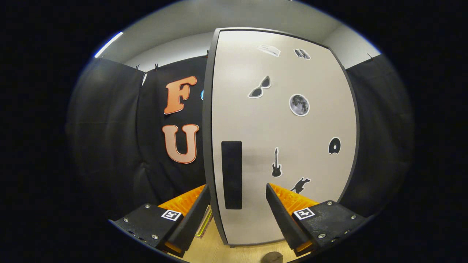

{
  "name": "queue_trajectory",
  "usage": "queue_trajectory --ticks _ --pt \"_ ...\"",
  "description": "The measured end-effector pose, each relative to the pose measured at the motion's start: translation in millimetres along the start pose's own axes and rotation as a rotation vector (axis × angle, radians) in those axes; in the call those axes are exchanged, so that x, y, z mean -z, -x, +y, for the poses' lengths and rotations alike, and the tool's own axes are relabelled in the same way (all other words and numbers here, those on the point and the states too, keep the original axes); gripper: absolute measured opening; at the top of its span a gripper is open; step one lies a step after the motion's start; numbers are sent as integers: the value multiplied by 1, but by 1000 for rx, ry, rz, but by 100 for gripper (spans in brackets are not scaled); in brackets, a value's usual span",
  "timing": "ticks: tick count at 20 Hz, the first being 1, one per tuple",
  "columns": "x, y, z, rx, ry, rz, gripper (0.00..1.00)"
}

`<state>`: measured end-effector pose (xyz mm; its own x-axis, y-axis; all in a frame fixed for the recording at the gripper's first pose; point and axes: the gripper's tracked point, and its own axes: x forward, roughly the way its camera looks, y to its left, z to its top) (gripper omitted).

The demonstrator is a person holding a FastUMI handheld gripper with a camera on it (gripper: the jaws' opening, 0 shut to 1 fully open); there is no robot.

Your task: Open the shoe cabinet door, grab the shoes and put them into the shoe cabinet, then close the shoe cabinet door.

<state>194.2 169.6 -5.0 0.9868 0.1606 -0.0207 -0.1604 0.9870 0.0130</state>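
Observation:
The shoe cabinet door (281,128) stands upright just ahead of me, pale with a dark frame and several small stickers. A black vertical handle strip (231,174) sits near its left edge, low down. My gripper (237,195) is open, and its fingers straddle that left edge and the handle. The left finger (192,212) is beyond the door's edge, the right finger (281,212) is in front of the door face. Neither finger visibly presses on the door.
Black cloth walls surround the cabinet on both sides. A light wooden floor (208,248) lies below the door. A flat yellowish thing (204,223) lies behind the left finger, and a small round dark object (272,256) rests on the floor near the door's foot.

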Motion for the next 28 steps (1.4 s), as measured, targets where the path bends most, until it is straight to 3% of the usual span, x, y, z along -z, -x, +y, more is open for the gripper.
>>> queue_trajectory --ticks 5,7,12,28 --pt "-1 -29 9 15 24 -2 92" --pt "-4 -35 8 31 20 -17 82" --pt "2 -42 7 40 -23 -5 38" --pt "-3 -2 -2 59 -45 28 28"
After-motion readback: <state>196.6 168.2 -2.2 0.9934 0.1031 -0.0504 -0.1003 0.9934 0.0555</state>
